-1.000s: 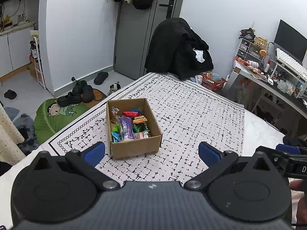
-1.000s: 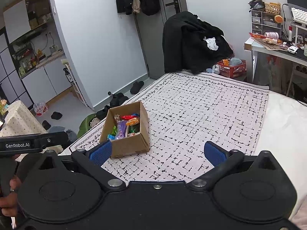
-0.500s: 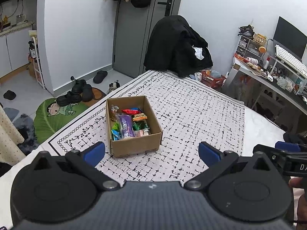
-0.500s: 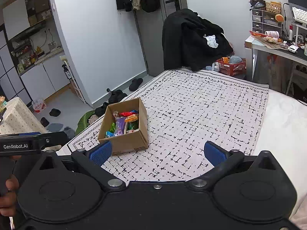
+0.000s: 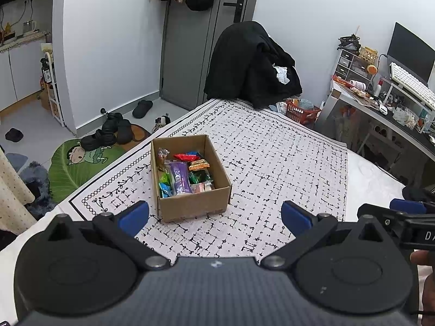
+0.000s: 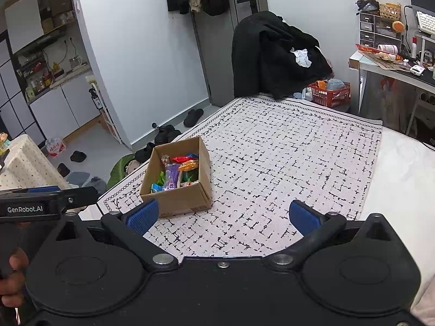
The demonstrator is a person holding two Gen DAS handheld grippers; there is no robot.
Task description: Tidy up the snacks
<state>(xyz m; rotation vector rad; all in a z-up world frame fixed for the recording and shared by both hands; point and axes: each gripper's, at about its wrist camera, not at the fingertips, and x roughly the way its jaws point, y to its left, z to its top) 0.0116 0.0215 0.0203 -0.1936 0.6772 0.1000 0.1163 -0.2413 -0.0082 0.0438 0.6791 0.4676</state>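
Note:
A brown cardboard box (image 5: 195, 206) (image 6: 176, 205) sits on the patterned cloth (image 5: 272, 163) near its left edge. Several colourful snack packets (image 5: 179, 176) (image 6: 174, 174) lie inside it, among them a purple one, a red one and an orange one. My left gripper (image 5: 214, 216) hangs open just in front of the box, blue pads wide apart, nothing between them. My right gripper (image 6: 223, 214) is also open and empty, its left pad level with the box's near right corner. Each gripper shows at the edge of the other's view, held by a hand.
The cloth covers a white bed (image 6: 402, 179). A chair draped with black clothes (image 5: 252, 65) stands at the far end beside a red basket (image 5: 301, 110). A cluttered desk (image 5: 380, 103) is on the right. Shoes and a green mat (image 5: 81, 163) lie on the floor at left.
Both views have shifted slightly, with the box drifting a little up and left in the right wrist view. Both grippers stay open and empty.

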